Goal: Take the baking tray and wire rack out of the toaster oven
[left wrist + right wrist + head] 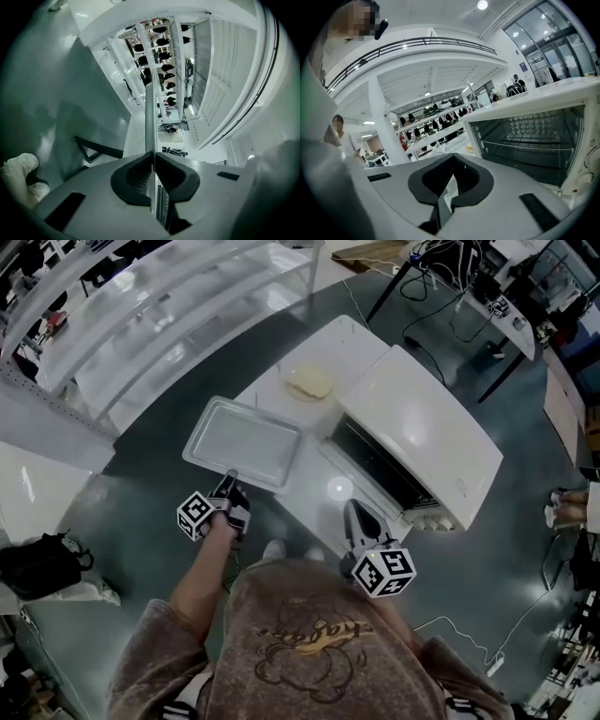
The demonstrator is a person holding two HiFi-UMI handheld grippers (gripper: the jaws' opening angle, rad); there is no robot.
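Note:
My left gripper [230,486] is shut on the near rim of the empty silver baking tray [244,440], which lies flat over the left edge of the white table [272,382]. In the left gripper view the tray [150,112] appears edge-on, as a thin strip clamped between the gripper's [153,157] pads. The white toaster oven [417,432] stands to the right with its door [339,486] folded down. My right gripper [356,517] is shut and holds nothing in front of that door. The wire rack [529,140] sits inside the open oven [581,117].
A pale bread roll [309,382] lies on the table behind the tray. White shelving [159,306] stands at the upper left. A black bag [37,563] is on the floor at left. Desks with cables [469,277] stand at the top right, and a cord [469,638] lies near my right side.

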